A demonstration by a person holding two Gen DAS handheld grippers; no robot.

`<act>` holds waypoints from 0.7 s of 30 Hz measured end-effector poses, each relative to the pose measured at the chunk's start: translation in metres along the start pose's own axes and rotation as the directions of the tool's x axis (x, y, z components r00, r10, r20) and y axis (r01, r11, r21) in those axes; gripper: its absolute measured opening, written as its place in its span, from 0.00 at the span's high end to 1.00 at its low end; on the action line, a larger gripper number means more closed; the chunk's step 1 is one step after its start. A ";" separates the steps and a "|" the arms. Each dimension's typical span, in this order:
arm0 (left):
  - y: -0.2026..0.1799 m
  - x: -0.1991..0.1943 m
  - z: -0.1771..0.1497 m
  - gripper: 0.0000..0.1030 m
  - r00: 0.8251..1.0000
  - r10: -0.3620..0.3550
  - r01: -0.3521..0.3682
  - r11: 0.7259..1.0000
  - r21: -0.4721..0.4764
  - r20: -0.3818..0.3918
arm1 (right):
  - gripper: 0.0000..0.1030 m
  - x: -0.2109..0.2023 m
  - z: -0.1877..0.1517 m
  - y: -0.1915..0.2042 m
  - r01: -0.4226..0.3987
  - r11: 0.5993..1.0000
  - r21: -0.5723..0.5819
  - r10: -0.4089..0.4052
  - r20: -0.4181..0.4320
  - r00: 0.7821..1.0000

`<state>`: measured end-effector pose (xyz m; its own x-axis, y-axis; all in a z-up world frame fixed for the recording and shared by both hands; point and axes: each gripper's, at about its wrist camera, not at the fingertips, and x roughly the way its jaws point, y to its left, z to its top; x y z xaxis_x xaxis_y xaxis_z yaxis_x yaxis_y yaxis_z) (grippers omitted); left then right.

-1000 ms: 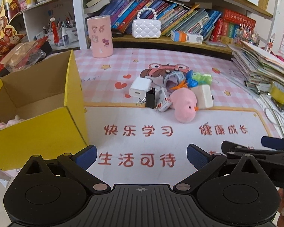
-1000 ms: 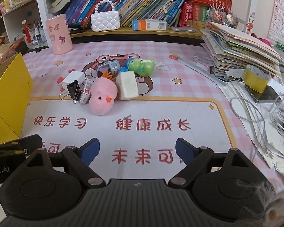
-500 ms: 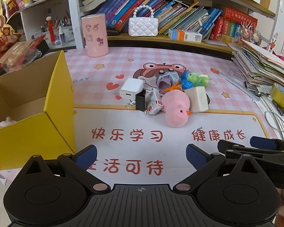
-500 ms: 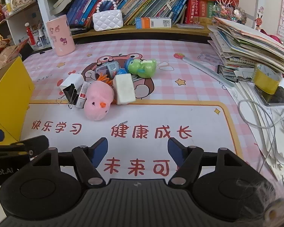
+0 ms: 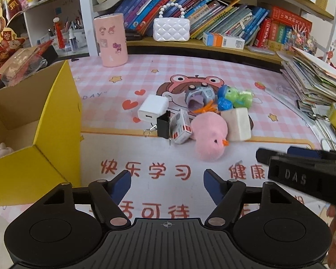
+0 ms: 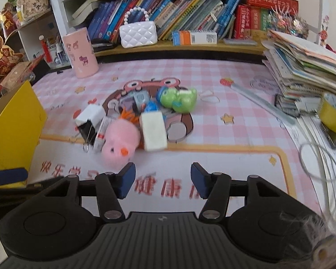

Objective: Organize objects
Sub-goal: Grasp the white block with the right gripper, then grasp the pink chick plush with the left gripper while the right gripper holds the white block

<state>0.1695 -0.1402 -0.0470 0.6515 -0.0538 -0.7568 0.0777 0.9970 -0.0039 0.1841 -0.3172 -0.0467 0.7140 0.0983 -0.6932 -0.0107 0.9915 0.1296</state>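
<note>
From the left wrist view, my left gripper [image 5: 167, 180] hung with jaws wide and empty; the yellow box [image 5: 55, 116] stood left, its contents mostly cropped. From the right wrist view, my right gripper [image 6: 163, 179] gaped before the pink plush chick [image 6: 119, 144]; I judged a low, centred approach best. Motion blur obscured the pile's smaller items.

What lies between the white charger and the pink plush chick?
In the left wrist view, a black binder clip and a small box lie between the white charger and pink plush chick.
</note>
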 end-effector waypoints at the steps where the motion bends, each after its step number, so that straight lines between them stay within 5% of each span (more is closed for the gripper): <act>1: 0.000 0.002 0.001 0.30 1.000 0.004 -0.004 1.000 -0.004 -0.002 | 0.48 0.003 0.004 0.000 -0.005 1.000 -0.004 0.005 0.006 1.000; 15: -0.006 0.019 0.015 0.30 1.000 0.009 -0.009 1.000 0.011 -0.016 | 0.65 0.081 0.044 0.001 -0.081 0.996 -0.046 0.080 -0.021 0.997; 21: -0.018 0.030 0.026 0.30 1.000 -0.011 0.012 0.999 0.035 -0.014 | 0.76 0.072 0.048 -0.013 -0.133 0.991 0.005 0.133 -0.011 0.991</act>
<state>0.2070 -0.1607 -0.0525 0.6402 -0.0640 -0.7656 0.1114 0.9937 0.0101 0.2693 -0.3270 -0.0641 0.6981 0.2306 -0.6778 -0.1020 0.9691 0.2247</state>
